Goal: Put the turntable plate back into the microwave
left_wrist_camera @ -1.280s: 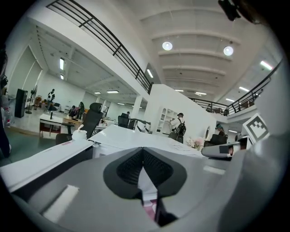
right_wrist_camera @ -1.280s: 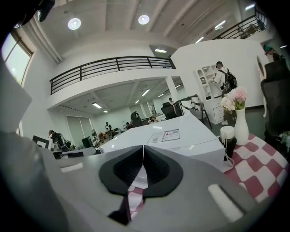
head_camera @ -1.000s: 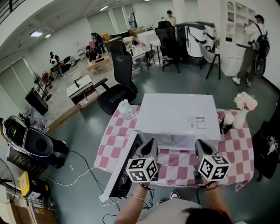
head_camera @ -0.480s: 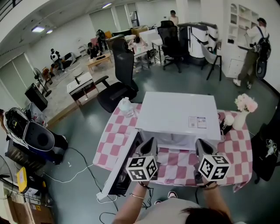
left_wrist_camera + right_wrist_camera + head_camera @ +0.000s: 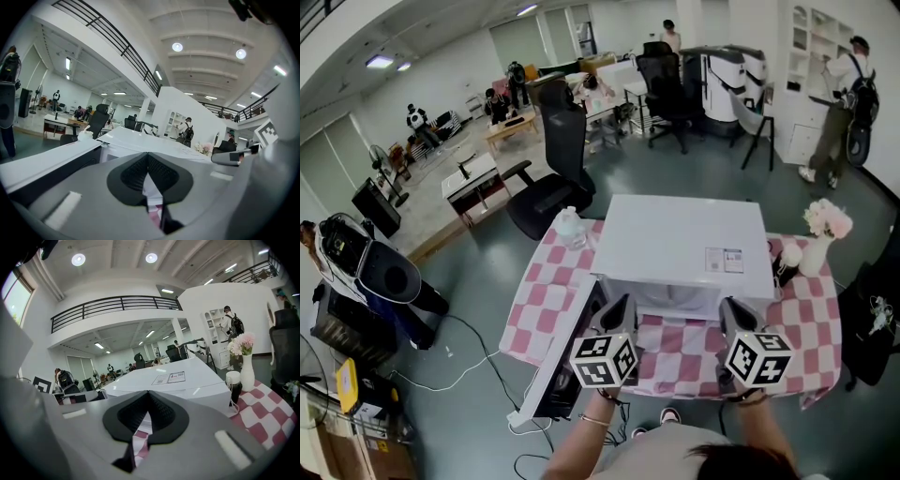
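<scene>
Your left gripper (image 5: 622, 304) and right gripper (image 5: 727, 306) hover before the microwave (image 5: 684, 239), jaws closed on nothing. Its door (image 5: 555, 364) stands open for access. The plate shows nowhere; the cavity is hidden.

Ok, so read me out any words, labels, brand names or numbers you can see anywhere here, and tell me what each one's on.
Sticker on top of the microwave: printed, but too small to read in any view.
Square markers on the cubes of the left gripper and right gripper: black-and-white patterns, no letters or numbers.
Nothing else shows readable text.
</scene>
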Available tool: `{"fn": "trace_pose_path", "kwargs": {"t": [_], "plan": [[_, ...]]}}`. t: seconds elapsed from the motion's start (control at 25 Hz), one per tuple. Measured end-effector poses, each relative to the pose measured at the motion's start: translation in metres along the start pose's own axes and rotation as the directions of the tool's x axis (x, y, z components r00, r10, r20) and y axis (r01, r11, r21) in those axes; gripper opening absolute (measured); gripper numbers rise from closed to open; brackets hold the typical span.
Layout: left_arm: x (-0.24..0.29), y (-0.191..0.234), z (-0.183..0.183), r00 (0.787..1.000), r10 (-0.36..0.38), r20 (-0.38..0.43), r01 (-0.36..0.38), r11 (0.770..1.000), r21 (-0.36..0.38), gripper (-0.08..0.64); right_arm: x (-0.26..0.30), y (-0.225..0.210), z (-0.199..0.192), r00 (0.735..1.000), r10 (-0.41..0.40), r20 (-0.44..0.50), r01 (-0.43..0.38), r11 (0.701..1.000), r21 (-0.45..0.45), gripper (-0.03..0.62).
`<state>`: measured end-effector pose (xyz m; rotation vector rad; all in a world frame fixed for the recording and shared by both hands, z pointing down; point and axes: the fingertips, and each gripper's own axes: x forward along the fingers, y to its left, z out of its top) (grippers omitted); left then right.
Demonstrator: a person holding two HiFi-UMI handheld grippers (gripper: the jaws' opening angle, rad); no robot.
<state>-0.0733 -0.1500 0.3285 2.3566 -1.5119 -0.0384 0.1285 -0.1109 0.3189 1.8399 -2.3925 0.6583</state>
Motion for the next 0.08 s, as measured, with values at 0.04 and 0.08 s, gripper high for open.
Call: {"fn": "trace_pose_path", "kwargs": {"t": [0.04, 0.08], "plan": [[0.0001, 0.0004, -0.0006, 1.0, 0.001, 0.0, -0.001, 1.0, 0.0, 0.0, 0.0003, -0.0002, -0.0006, 1.0, -0.001, 0.0, 0.001, 1.0, 0.0, 0.009], [0.0001, 0.0007, -0.0012, 1.0, 0.001, -0.001, -0.001, 1.0, 0.0, 0.0, 0.0006, -0.0003, -0.0012, 1.0, -0.002, 0.0, 0.002, 1.0, -0.001, 0.009]]}}
